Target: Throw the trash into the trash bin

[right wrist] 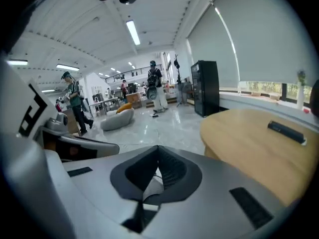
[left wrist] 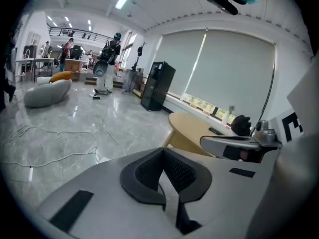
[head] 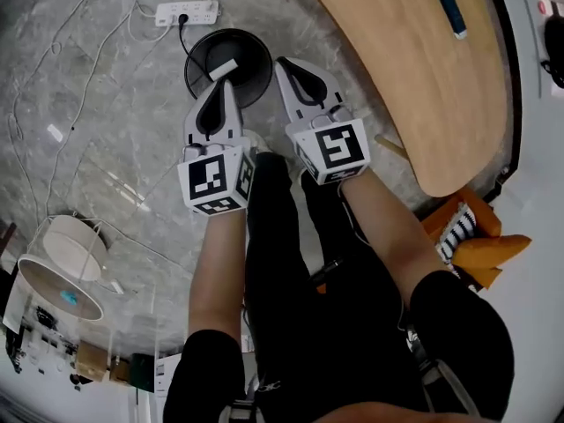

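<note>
Left tool (head: 224, 85) and right tool (head: 284, 63) are both clenched, pads meeting at the tips with nothing caught between them, as each tool's own view shows. From the head view, the trash bin (head: 257, 53), round and black, stands on the grey marble floor (head: 106, 122) right under those tips. The left tool's tip overlaps the bin's near rim, and the right tool's tip lies along its right edge. A white scrap (head: 222, 69) lies inside the bin, apart from both tools. Just beyond the bin a white power strip (head: 186, 11) lies on the floor with thin cables (head: 84, 25) trailing away. To the right of the tools a curved wooden bench (head: 414, 77) carries a slim dark object (head: 447, 5), and an orange cushion (head: 493, 249) shows below the bench's end.
</note>
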A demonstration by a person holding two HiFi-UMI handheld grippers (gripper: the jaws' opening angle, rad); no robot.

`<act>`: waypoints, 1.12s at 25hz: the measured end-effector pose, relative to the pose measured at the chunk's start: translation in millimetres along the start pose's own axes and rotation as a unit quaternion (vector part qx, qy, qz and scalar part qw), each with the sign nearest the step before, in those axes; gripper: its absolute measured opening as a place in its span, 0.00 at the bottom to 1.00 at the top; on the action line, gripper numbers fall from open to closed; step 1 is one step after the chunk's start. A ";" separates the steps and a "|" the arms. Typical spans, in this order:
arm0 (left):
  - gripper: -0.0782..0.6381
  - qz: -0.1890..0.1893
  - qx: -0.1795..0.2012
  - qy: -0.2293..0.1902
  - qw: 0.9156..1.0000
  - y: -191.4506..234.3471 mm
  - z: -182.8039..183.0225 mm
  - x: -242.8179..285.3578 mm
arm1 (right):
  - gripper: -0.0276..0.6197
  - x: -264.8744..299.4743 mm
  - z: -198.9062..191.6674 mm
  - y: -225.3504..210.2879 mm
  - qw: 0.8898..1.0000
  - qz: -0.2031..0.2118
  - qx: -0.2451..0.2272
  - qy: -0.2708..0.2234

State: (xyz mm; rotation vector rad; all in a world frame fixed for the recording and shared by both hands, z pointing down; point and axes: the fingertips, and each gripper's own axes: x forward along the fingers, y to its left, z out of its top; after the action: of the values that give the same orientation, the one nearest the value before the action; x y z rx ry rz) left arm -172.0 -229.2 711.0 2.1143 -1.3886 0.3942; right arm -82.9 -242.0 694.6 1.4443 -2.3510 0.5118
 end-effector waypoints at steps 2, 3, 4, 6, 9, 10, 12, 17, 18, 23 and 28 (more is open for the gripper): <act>0.12 -0.011 0.006 -0.008 1.000 -26.2 10.8 3.7 | 0.06 -27.4 19.2 -21.9 0.999 -0.015 -0.013 -0.026; 0.12 -0.018 0.009 -0.012 1.000 -40.1 15.4 6.3 | 0.06 -40.5 26.8 -33.9 0.999 -0.024 -0.017 -0.037; 0.12 -0.026 0.013 -0.015 0.999 -54.3 19.4 9.0 | 0.06 -53.4 32.9 -46.3 0.998 -0.034 -0.017 -0.045; 0.12 -0.042 0.022 -0.018 0.999 -83.9 25.6 14.8 | 0.06 -79.1 41.5 -72.7 0.997 -0.057 -0.010 -0.058; 0.12 -0.064 0.037 -0.018 0.997 -131.5 33.5 21.8 | 0.06 -118.5 48.8 -114.4 0.993 -0.095 0.008 -0.069; 0.12 -0.072 0.043 -0.017 0.996 -147.7 36.2 23.5 | 0.06 -131.8 50.6 -128.1 0.991 -0.108 0.017 -0.073; 0.12 -0.091 0.060 -0.014 0.994 -179.4 41.8 27.8 | 0.06 -158.0 53.0 -154.4 0.986 -0.138 0.036 -0.083; 0.12 -0.115 0.085 -0.007 0.990 -254.3 45.8 34.8 | 0.06 -219.8 44.2 -213.5 0.978 -0.182 0.057 -0.082; 0.12 -0.118 0.087 -0.006 0.989 -268.7 44.9 35.9 | 0.06 -231.0 40.6 -224.3 0.978 -0.186 0.058 -0.079; 0.12 -0.152 0.105 0.002 0.983 -325.6 35.4 54.9 | 0.06 -260.8 21.0 -276.2 0.975 -0.201 0.066 -0.071; 0.12 -0.141 0.122 0.014 0.982 -345.8 23.9 75.3 | 0.06 -245.7 5.2 -318.4 0.985 -0.156 0.046 -0.057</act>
State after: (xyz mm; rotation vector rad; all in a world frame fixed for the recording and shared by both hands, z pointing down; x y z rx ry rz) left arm 171.4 -197.1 628.2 2.4519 -1.0466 0.4988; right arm 308.1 -187.0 618.1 1.8877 -2.1463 0.4682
